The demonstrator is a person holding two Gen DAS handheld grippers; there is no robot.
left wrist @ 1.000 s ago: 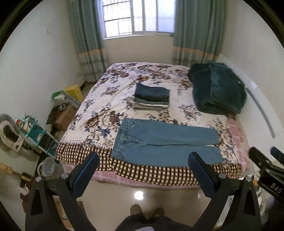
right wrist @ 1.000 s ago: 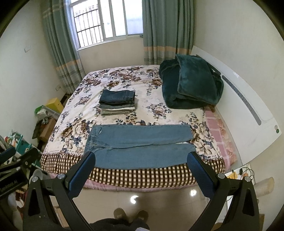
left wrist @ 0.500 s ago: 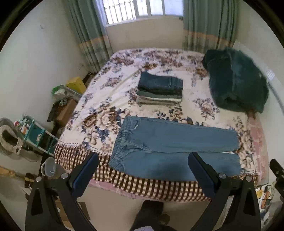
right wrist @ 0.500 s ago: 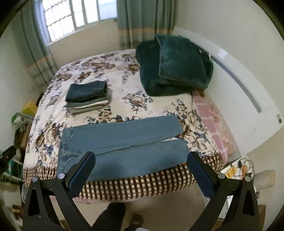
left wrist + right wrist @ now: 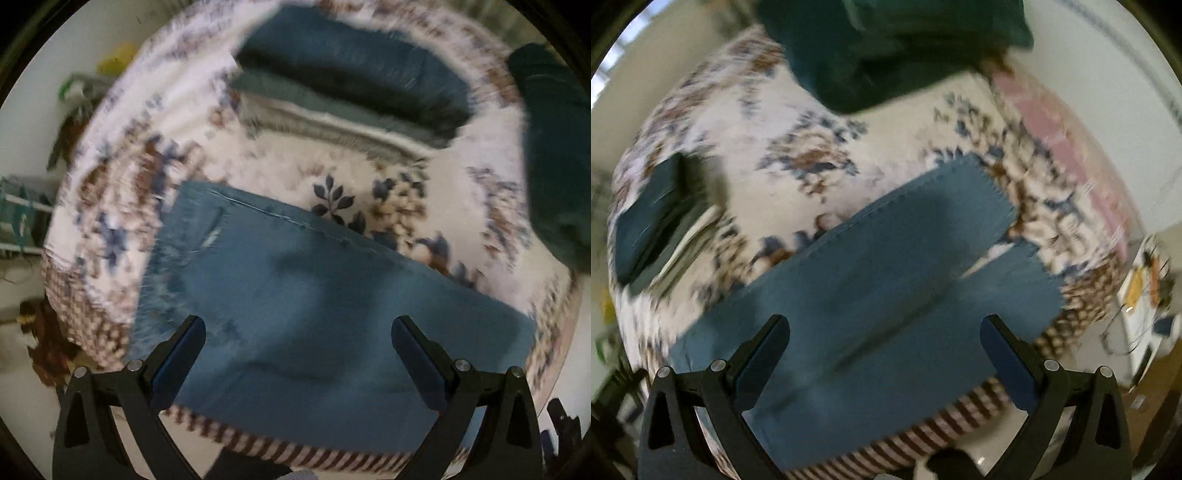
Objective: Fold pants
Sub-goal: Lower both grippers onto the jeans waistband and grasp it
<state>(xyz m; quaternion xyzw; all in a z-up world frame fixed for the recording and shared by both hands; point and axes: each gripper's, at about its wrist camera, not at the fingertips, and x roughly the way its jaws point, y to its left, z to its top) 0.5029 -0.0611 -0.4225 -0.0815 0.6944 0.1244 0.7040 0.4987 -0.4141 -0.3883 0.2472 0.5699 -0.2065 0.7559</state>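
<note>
Light blue jeans (image 5: 314, 295) lie flat across the near edge of the floral bed, waistband to the left and leg ends to the right (image 5: 1015, 266). My left gripper (image 5: 297, 332) hangs open above the waist half, nothing between its fingers. Over the leg half, my right gripper (image 5: 884, 330) is open too, with the two hems showing just beyond it. Both views are blurred by motion. I cannot tell whether either gripper touches the cloth.
A stack of folded pants (image 5: 351, 88) rests on the bed behind the jeans, also seen at the left in the right wrist view as the folded stack (image 5: 653, 218). A dark green blanket (image 5: 886, 44) lies heaped at the far right. The bed's checked border (image 5: 894, 443) marks the near edge.
Both grippers have dropped and moved in close over the jeans, which now fill the lower half of each view. The window and room have left the frame. The jeans lie as before.
</note>
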